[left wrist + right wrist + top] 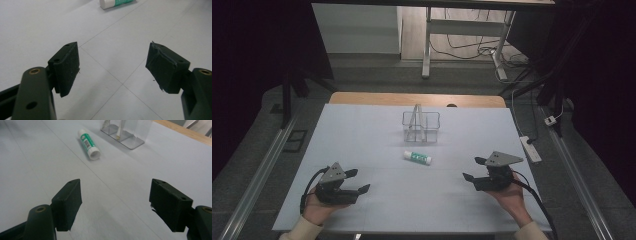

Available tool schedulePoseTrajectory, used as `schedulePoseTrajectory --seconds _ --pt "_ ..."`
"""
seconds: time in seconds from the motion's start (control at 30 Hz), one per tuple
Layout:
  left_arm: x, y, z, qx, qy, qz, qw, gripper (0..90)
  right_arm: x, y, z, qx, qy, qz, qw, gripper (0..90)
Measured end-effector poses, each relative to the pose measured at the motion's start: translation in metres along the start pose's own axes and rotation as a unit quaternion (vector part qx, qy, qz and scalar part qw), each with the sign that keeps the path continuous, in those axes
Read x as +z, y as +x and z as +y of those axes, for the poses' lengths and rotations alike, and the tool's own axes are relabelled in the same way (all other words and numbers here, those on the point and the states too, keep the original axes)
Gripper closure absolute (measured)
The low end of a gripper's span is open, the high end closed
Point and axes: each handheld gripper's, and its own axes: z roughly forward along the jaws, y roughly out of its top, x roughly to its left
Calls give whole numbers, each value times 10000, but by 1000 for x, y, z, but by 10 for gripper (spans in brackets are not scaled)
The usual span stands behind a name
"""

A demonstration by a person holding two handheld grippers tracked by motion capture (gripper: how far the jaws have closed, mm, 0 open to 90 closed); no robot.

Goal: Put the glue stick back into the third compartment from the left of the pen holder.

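Grey floor (377,75), white desk frame (428,45) behind, cables (472,50), dark side curtains (257,60).

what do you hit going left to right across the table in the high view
left gripper → glue stick → right gripper. The clear plastic organizer sits farther back, right above the glue stick, so its place in the order is unclear.

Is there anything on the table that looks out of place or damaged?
Only small things. The glue stick lies on its side on the white table cover, outside the clear organizer. One pad of the left claw looks frayed at its edges.
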Motion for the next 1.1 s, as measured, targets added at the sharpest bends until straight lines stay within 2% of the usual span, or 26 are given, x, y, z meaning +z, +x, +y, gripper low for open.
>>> schedulePoseTrajectory --seconds 0.43,0.77,1.1 --pt "0 -1 0 38 -4 -24 10000 268 33 7 32 -115 162 219 9996 280" --pt "1 -2 -1 73 27 -51 10000 269 55 8 44 -141 254 406 9988 280" --pt "2 -3 -1 111 67 -19 9999 268 70 14 55 -199 314 530 9979 280"
